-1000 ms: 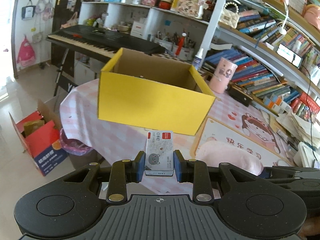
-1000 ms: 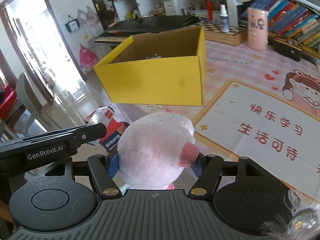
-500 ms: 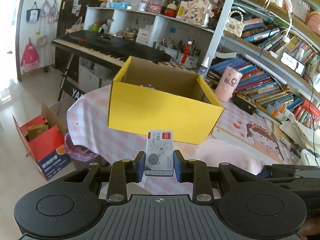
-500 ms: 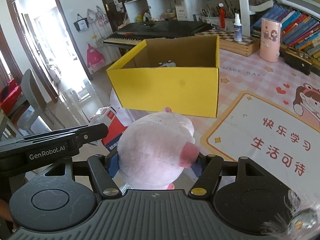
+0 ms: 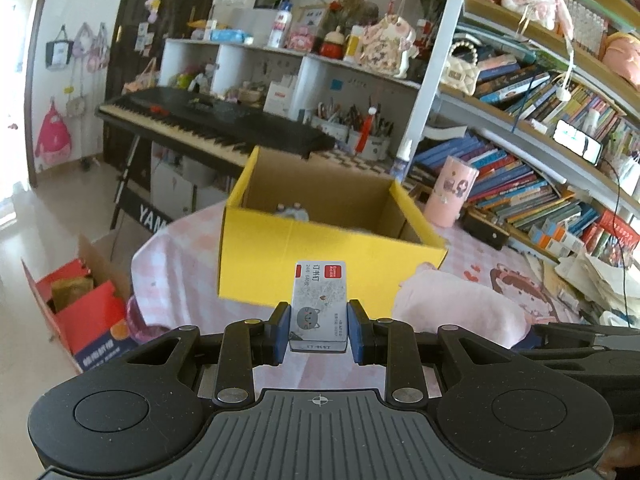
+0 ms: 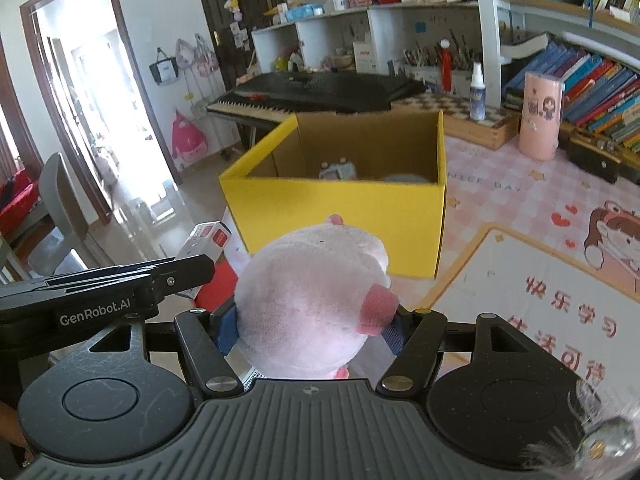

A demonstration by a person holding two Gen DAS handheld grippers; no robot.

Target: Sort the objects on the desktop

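A home study: crammed bookshelves [image 5: 532, 176], electric keyboard [image 5: 208, 124], pink-checked desk [image 6: 520, 200]

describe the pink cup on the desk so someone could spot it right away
Start at the open yellow box on the pink checked tablecloth. Look right of it toward the row of books: the pink cup stands upright there. It is a tall pink cylinder with a cartoon print, beside a small spray bottle.

The left gripper [image 5: 319, 332] points slightly downward, its blue fingers [image 5: 280, 330] pressed narrow on something between them. The right gripper [image 6: 308, 326] tilts likewise, fingers [image 6: 226, 330] spread wider, also clamped.
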